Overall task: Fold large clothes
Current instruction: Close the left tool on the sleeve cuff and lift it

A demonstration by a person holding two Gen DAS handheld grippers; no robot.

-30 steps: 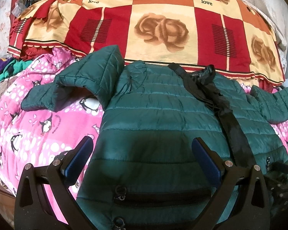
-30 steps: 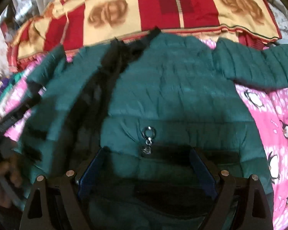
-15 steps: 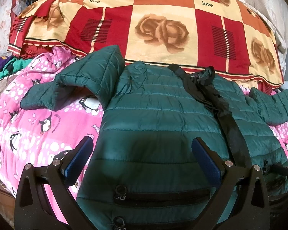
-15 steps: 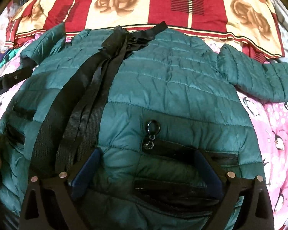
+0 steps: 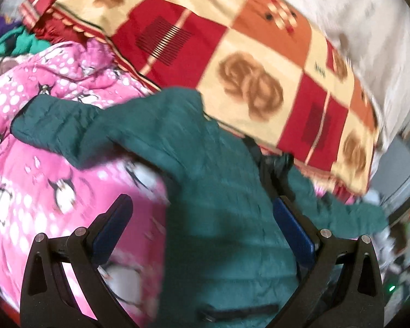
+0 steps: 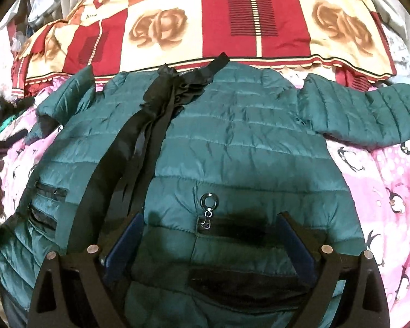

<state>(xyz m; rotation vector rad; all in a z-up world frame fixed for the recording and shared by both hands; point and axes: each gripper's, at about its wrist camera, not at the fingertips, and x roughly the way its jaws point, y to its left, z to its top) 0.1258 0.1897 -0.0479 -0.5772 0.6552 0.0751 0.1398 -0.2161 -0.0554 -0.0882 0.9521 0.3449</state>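
A dark green quilted jacket (image 6: 240,147) lies front up on a pink penguin blanket (image 6: 391,180), with a black zipper band (image 6: 139,147) down its middle. Its right sleeve (image 6: 369,114) stretches to the right; its left sleeve (image 5: 76,131) is bent on the blanket. My right gripper (image 6: 207,235) is open above the jacket's lower front by a ring zipper pull (image 6: 210,201). My left gripper (image 5: 202,218) is open above the jacket's left edge. The left wrist view is blurred.
A red, orange and cream rose-patterned blanket (image 6: 205,22) lies folded behind the jacket. Other clothes (image 5: 19,41) are piled at the far left. A white curtain or wall (image 5: 355,27) is at the back right.
My left gripper has swung left and tilted, so the pink blanket and left sleeve fill more of its view. My right gripper has steadied over the jacket's lower front.
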